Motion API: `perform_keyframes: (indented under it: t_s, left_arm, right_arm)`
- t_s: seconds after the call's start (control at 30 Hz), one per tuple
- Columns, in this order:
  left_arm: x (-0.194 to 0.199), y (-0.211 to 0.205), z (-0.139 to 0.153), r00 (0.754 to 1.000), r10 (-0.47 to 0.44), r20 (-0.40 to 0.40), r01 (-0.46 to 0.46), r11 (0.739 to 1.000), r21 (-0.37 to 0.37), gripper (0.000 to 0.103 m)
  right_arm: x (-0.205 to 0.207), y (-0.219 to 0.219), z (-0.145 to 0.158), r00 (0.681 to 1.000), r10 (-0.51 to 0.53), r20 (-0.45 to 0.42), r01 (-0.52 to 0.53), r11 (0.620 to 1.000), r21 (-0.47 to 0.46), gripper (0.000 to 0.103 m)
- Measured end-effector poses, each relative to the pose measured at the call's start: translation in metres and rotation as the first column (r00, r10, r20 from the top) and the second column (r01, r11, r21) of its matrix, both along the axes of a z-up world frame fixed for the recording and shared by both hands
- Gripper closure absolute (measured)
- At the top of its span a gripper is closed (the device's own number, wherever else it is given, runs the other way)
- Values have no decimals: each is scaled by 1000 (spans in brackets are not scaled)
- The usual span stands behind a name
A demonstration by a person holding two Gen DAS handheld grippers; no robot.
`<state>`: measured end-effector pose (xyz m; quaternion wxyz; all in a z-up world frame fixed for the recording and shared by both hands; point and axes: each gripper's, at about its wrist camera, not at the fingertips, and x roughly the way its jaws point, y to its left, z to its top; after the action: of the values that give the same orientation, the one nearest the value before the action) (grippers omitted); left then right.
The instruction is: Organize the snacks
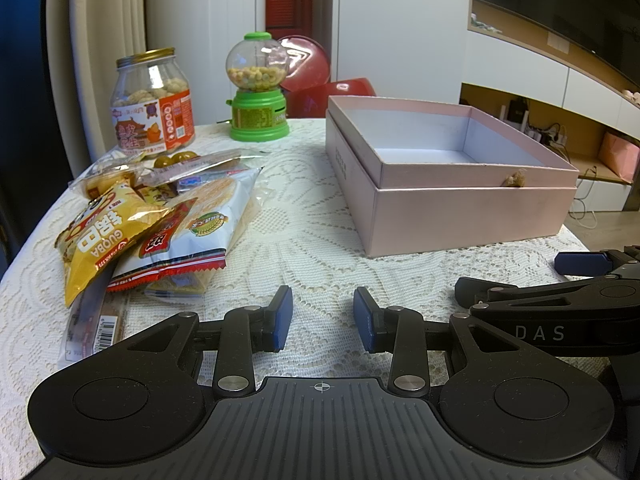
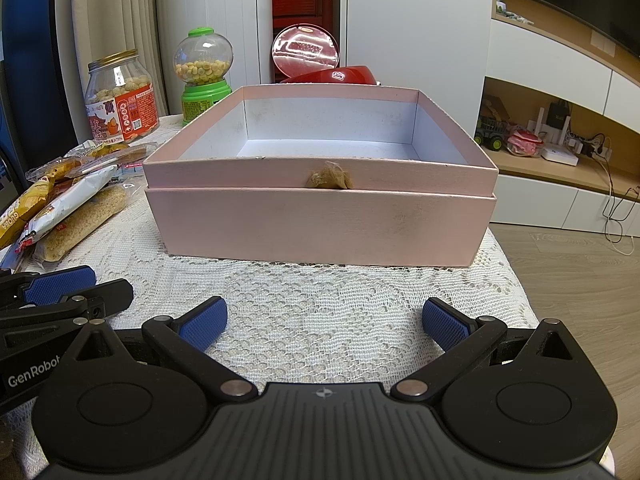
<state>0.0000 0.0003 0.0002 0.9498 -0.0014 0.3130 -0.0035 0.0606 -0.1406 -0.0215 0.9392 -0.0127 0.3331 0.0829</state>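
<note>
On the lace tablecloth [image 1: 304, 240] ahead of me, a clear peanut jar [image 1: 153, 102] with a gold lid stands at about eleven o'clock from my left gripper [image 1: 323, 318], and a green gumball dispenser [image 1: 258, 88] half full of yellow candies stands just right of it, near twelve. Behind that sits a red round tin [image 2: 306, 50] with its lid tipped up. The pink box [image 2: 320, 216] sits in its own lid at one o'clock from my left gripper and dead ahead at twelve from my right gripper [image 2: 324, 322]; its white inside is bare, and a small tuft of tan fuzz [image 2: 329, 180] clings to its near wall. The snack packets [image 1: 160, 224] lie heaped at ten o'clock from my left gripper, well apart from the box: a yellow Guoba bag [image 1: 102, 240] on top, a white and red rice-cracker pack beneath, clear-wrapped pieces behind. Nothing lies between my left fingers and the heap. My left jaws are parted with nothing between them; my right jaws are spread wider, also holding nothing.
</note>
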Motion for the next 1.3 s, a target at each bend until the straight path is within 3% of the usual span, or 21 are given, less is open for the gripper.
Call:
perform_keyframes:
  t_s: [0.53, 0.77, 0.9, 0.97, 1.07, 1.2, 1.3]
  left_arm:
    - [1, -2, 0, 1000, 0, 1, 0, 1000, 16, 64]
    - [-14, 17, 14, 997, -74, 0, 73, 995, -60, 65]
    - [-32, 50, 47, 991, -111, 76, 120, 985, -125, 64]
    - [-34, 76, 62, 992, -78, 103, 95, 981, -167, 63]
    - [-13, 132, 84, 992, 34, 121, -5, 972, -236, 64]
    - [66, 209, 86, 990, 118, 71, -88, 939, -331, 64]
    - [127, 246, 72, 987, 161, 8, -153, 949, -275, 64]
  right_arm:
    - [3, 1, 2, 1000, 5, -5, -5, 1000, -3, 0]
    - [15, -8, 1, 987, 81, -137, -84, 996, -16, 0]
    - [15, -4, 6, 976, 109, -190, -118, 992, -34, 0]
    - [17, 5, 13, 967, 126, -219, -140, 989, -47, 0]
    - [13, 31, 28, 959, 218, -183, -234, 970, -71, 1]
    - [5, 67, 49, 950, 299, -91, -310, 942, -131, 1]
    - [2, 85, 63, 930, 364, -57, -368, 921, -128, 1]
